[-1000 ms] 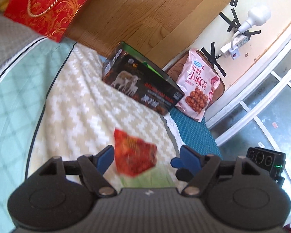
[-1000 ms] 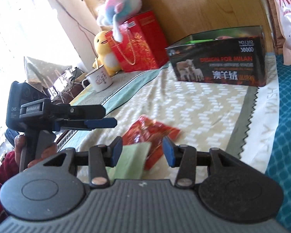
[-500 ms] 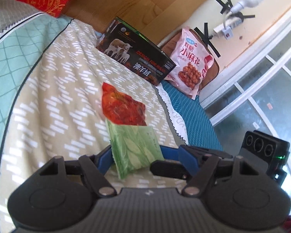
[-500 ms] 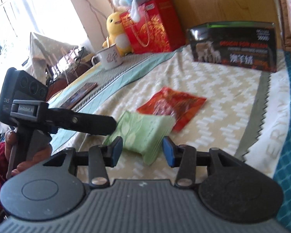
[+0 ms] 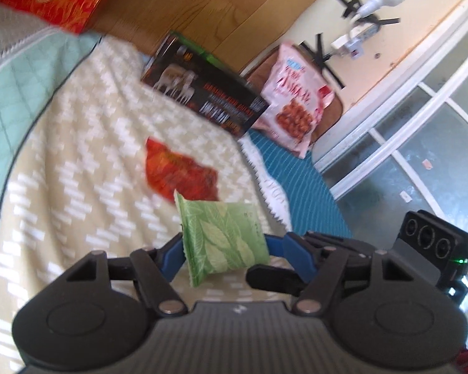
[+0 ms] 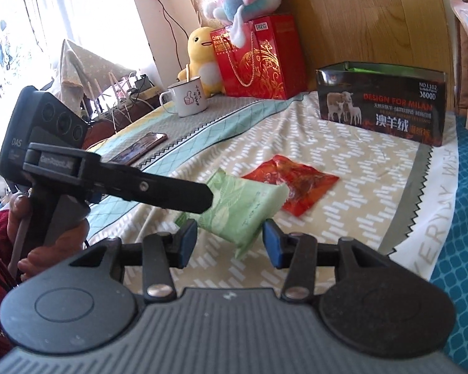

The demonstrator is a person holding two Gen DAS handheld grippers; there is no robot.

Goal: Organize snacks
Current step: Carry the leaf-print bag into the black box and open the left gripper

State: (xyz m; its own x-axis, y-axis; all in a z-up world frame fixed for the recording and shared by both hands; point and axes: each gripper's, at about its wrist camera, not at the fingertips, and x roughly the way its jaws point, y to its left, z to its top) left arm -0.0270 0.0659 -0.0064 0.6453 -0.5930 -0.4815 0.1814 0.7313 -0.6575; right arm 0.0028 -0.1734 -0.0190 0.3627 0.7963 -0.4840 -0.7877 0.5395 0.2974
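A green leaf-print snack packet [image 5: 224,237] is held off the bed between my left gripper's [image 5: 227,249] blue pads, jaws shut on it; it also shows in the right wrist view [image 6: 243,205]. A red snack packet [image 5: 179,173] lies flat on the zigzag blanket just beyond; it also shows in the right wrist view [image 6: 291,184]. A black open box [image 5: 202,93] with sheep print stands at the far end, also in the right wrist view [image 6: 380,103]. My right gripper [image 6: 231,243] is open and empty, its pads on either side of the green packet's near end.
A large pink snack bag [image 5: 296,103] leans on the wall beside the box. A red gift bag [image 6: 259,56], plush toys [image 6: 202,56], a white mug [image 6: 187,96] and a phone [image 6: 140,149] sit at the left. Teal mat [image 6: 465,187] at the right.
My left gripper closed on the green packet and lifted it off the blanket. The right gripper drew nearer to the packet and stayed open.
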